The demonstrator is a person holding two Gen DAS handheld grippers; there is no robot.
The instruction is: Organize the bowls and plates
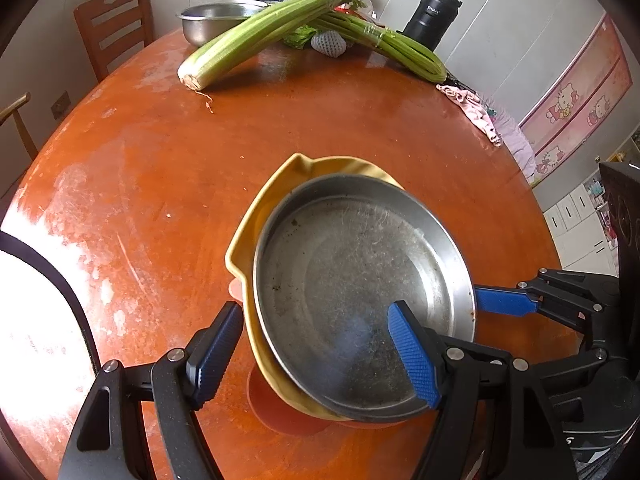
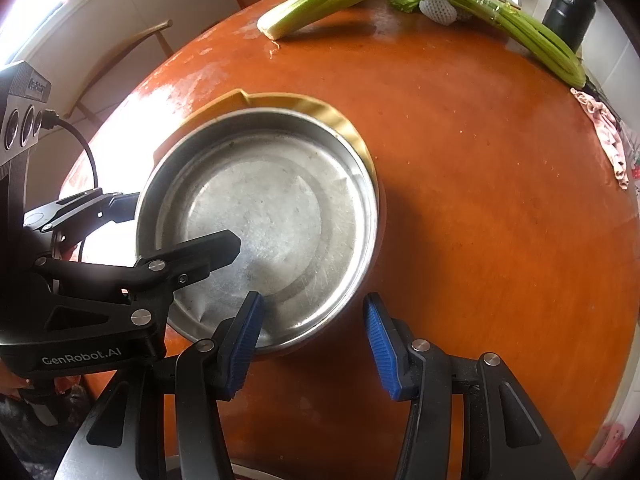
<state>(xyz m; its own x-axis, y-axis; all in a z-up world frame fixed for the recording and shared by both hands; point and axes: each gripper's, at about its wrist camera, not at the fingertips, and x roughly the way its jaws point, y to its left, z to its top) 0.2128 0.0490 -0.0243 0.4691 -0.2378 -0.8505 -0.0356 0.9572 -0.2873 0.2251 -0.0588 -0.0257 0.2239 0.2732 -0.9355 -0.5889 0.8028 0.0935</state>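
Steel plate (image 1: pixel 360 300), stacked on yellow dish (image 1: pixel 256 220), near table's (image 1: pixel 160 160) front edge. Left gripper (image 1: pixel 320 356) straddles both rims, jaws wide; right gripper (image 2: pixel 316 344) half-open, straddling the plate's rim. Centre plate before releasing.

We see the steel plate (image 1: pixel 360 300) stacked in the yellow dish (image 1: pixel 256 236) on the orange table (image 1: pixel 160 168), the left gripper (image 1: pixel 316 356) straddling their near rim, jaws apart, with celery (image 1: pixel 260 36) and a steel bowl (image 1: pixel 212 20) at the far edge.
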